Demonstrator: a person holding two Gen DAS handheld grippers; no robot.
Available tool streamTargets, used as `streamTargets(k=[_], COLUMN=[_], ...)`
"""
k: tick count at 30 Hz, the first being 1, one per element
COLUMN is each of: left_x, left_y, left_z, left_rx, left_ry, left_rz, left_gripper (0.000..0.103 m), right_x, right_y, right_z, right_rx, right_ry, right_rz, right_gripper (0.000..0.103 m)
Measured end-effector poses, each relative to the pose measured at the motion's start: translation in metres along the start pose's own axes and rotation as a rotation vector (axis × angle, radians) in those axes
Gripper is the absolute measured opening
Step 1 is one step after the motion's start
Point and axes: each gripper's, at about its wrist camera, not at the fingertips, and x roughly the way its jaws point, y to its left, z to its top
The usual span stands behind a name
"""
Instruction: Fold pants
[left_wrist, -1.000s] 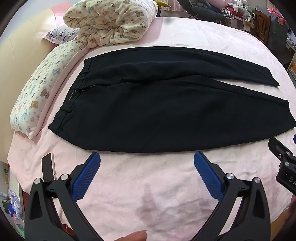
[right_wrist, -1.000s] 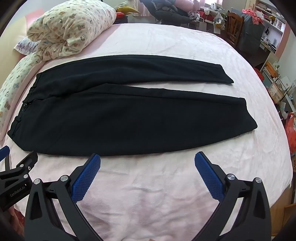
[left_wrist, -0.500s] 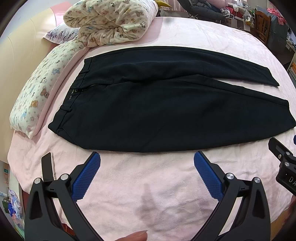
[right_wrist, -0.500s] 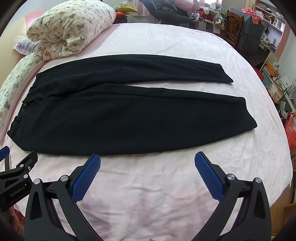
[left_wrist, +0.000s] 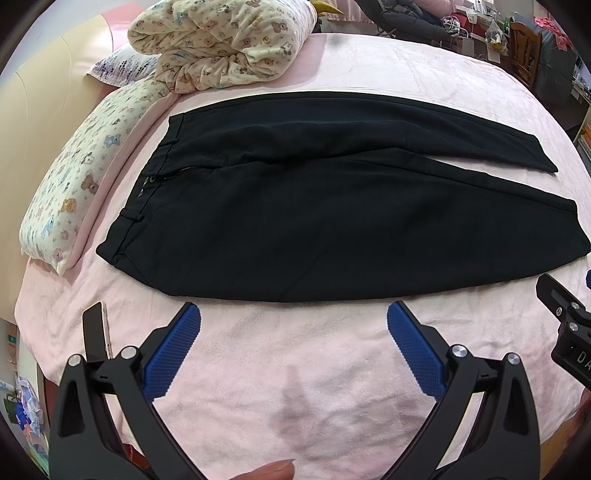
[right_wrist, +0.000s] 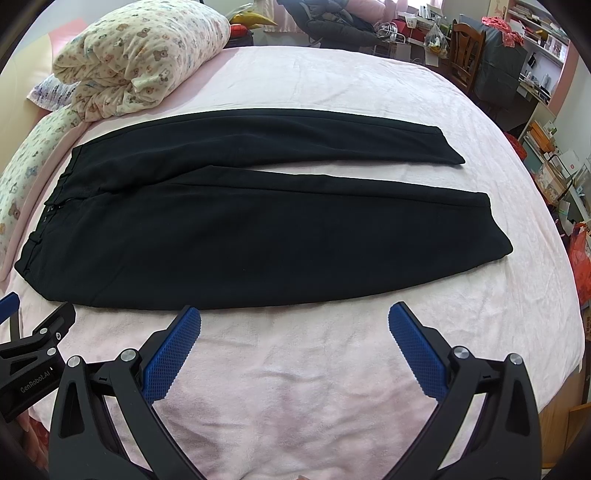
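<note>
looked forward and down from the near edge of the pink bed (left_wrist: 424, 85), both wrist views, side by side, the left one nearer the pillow (left_wrist: 74, 184) end. shared the whole spread black pants (left_wrist: 314, 221) between wide-set blue fingers (left_wrist: 177, 350). caught the neighbouring gripper at each facing edge.

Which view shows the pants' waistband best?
The left wrist view: the waistband sits nearer the middle, with its fly and belt loops readable. In the right wrist view the waistband is pushed to the left edge, small and distorted.
</note>
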Motion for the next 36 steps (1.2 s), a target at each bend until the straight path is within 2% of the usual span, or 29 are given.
streamTargets(k=[36], left_x=[0.0011], left_y=[0.0038], left_z=[-0.0019], left_rx=[-0.002], left_ry=[0.002], left_rz=[0.0], left_gripper=[0.101], right_x=[0.0011], right_y=[-0.0005], right_z=[0.0003], right_rx=[-0.001], right_ry=[0.0], right_rz=[-0.002], right_gripper=[0.102])
